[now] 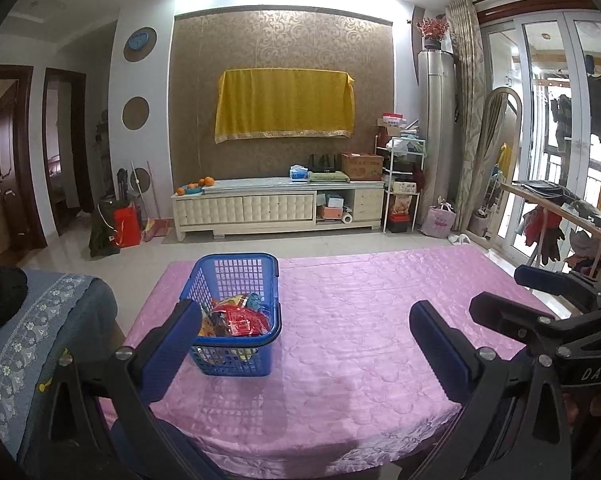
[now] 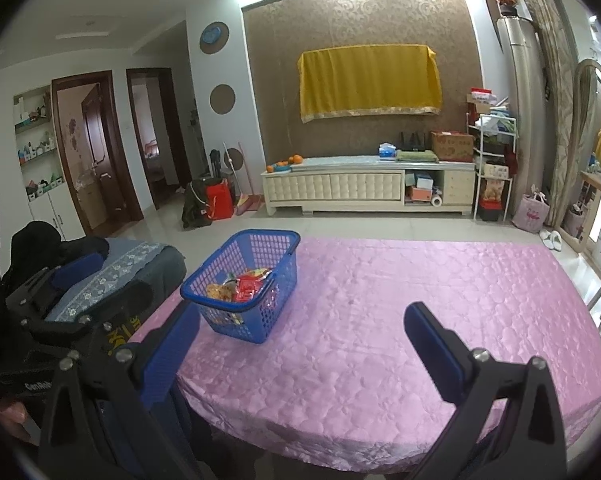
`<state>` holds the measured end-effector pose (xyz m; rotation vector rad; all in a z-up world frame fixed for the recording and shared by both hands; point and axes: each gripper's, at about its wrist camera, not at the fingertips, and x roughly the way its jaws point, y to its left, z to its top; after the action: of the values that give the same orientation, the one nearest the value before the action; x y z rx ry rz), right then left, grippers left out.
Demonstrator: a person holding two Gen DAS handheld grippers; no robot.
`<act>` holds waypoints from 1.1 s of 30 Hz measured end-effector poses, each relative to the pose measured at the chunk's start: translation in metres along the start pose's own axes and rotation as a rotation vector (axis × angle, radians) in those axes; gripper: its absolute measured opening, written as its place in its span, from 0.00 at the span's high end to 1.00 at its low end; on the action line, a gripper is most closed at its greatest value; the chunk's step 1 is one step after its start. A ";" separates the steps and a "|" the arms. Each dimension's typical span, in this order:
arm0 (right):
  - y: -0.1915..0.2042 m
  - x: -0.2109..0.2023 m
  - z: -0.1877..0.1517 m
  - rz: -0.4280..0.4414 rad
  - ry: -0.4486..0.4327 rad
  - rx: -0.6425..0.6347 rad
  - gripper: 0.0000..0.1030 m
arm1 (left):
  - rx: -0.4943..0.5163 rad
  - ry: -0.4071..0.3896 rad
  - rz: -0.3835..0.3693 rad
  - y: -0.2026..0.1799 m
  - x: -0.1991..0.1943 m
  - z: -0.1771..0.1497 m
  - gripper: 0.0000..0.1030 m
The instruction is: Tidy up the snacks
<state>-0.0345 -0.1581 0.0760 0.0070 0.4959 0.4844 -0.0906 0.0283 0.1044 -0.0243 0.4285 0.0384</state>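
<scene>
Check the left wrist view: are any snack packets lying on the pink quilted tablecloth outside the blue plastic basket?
No, the snack packets all sit inside the blue plastic basket; the pink quilted tablecloth around it is bare.

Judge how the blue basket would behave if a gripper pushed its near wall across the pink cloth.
The blue basket looks like thin lattice plastic, so its wall would probably flex. Only a few snack packets lie inside, so it is likely light and should slide. The glossy pink cloth may bunch underneath.

blue basket (image 2: 256, 280) (snacks (image 2: 242, 286) inside), pink tablecloth (image 2: 400, 320)
</scene>
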 end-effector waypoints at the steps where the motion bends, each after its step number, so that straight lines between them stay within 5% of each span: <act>1: 0.000 0.000 0.000 0.001 0.002 0.001 0.00 | 0.000 0.000 -0.001 0.000 0.000 0.000 0.00; 33: 0.003 0.000 -0.003 -0.003 0.009 -0.014 0.00 | -0.006 0.004 0.002 -0.001 -0.004 -0.003 0.00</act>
<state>-0.0377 -0.1554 0.0738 -0.0094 0.5013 0.4850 -0.0958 0.0272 0.1038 -0.0301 0.4323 0.0420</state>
